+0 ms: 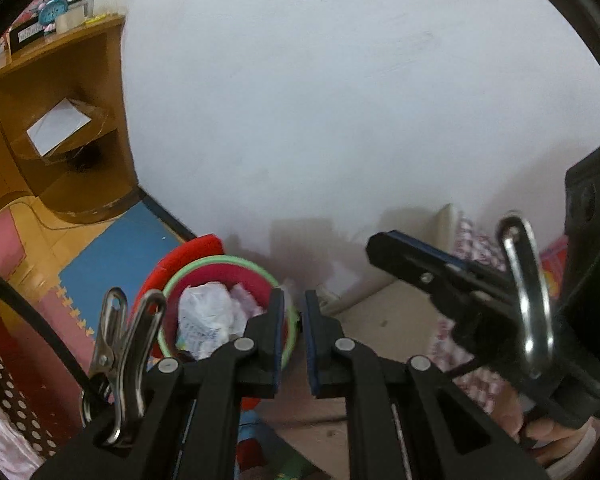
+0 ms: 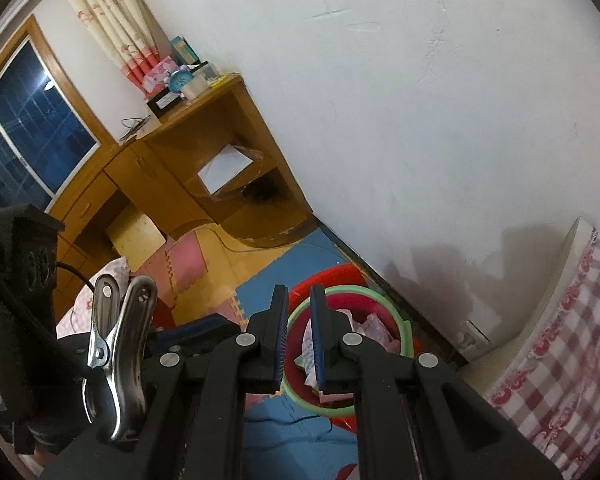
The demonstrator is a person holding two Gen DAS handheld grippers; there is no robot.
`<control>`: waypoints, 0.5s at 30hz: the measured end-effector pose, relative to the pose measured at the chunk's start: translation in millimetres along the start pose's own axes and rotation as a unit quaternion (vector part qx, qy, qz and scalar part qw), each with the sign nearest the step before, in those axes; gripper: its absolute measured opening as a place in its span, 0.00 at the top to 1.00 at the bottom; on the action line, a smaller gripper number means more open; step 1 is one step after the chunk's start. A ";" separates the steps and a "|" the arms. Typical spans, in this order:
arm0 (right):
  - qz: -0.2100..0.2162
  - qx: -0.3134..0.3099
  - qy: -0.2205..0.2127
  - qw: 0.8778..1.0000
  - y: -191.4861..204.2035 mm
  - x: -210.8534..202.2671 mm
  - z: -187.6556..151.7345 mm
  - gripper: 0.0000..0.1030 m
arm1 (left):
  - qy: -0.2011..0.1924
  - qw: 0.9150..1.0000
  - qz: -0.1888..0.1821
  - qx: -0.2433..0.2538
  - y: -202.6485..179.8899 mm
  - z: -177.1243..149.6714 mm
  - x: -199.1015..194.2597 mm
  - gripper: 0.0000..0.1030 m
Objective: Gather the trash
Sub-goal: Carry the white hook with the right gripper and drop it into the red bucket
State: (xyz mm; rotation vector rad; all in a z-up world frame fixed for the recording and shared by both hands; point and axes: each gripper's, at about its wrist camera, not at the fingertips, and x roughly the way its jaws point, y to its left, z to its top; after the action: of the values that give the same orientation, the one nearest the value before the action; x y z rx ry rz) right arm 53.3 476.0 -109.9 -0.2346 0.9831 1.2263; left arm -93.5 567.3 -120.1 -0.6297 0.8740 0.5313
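A red trash bin with a green rim stands on the floor by the white wall, and crumpled white paper fills it. A red lid leans behind it. My left gripper hovers above the bin's right edge, shut with nothing between its pads. My right gripper comes in from the right, higher up. In the right wrist view the right gripper is over the bin's rim, with its jaws nearly together and nothing held. The paper shows past it, and the left gripper sits low on the left.
A wooden desk with open shelves stands at the back left. Coloured foam mats cover the floor, with a thin cable running across them. A bed with a red checked cover runs along the right wall. A hand holds the right gripper.
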 end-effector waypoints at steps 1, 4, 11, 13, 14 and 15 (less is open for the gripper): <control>-0.001 0.000 0.000 1.000 0.1 -0.9 -0.4 0.88 | 0.002 1.000 0.004 -0.002 4.1 0.9 2.4 0.91; -0.001 0.001 0.000 1.000 2.0 -1.9 1.2 0.88 | 0.008 1.000 0.009 -0.011 13.6 2.6 6.1 0.91; -0.002 -0.003 -0.008 1.000 18.6 -19.7 -7.6 0.87 | 0.003 1.000 0.009 -0.011 12.1 2.2 -4.9 0.91; 0.001 -0.005 -0.013 1.000 23.2 -31.7 -13.7 0.87 | 0.003 1.000 0.012 -0.007 8.7 1.0 -12.0 0.90; 0.002 -0.005 -0.014 1.000 26.2 -36.7 -16.3 0.86 | 0.002 1.000 0.014 -0.004 8.1 0.6 -14.3 0.90; 0.003 -0.005 -0.016 1.000 30.0 -41.7 -19.0 0.86 | 0.002 1.000 0.018 0.001 6.3 -0.9 -18.7 0.90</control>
State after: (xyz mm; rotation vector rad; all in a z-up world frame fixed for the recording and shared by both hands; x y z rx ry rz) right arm 17.6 446.8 -80.2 -0.2191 0.9520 1.2367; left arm -108.1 568.0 -106.9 -0.6136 0.8904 0.5611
